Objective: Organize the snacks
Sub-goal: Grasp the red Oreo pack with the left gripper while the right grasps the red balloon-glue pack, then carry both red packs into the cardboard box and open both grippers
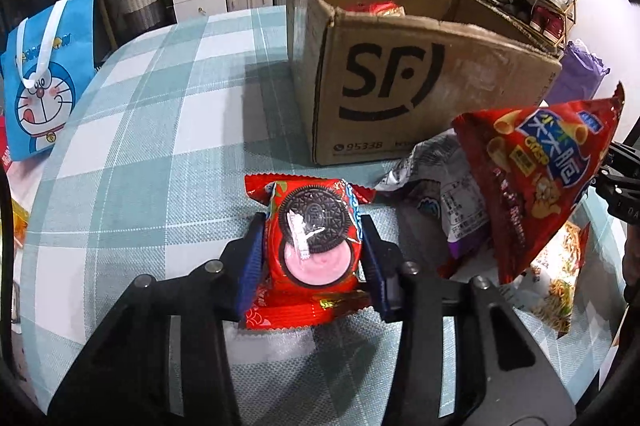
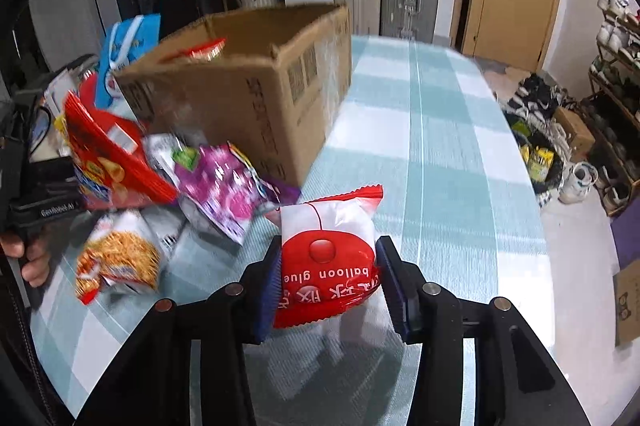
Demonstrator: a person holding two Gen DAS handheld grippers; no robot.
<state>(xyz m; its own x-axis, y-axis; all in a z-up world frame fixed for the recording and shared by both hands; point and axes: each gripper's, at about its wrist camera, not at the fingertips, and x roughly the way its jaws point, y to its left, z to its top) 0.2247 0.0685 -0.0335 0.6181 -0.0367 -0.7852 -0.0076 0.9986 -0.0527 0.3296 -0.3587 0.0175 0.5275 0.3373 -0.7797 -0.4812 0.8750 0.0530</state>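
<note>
Glossy crinkled cookie packet (image 1: 314, 250) (pillow-shaped)

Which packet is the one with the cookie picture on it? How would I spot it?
Find the big cardboard box on the checked tablecloth. In front of it, the left tongs pinch a small red packet between blue pads. Unlike the red chip bag beside it, it shows a dark round cookie above pink cream.

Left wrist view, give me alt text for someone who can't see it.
The left claw is shut on a red Oreo packet over a teal plaid tablecloth. Behind stands an open SF cardboard box; a red crisp bag hangs at right, a blue Doraemon bag stands at left.
</note>
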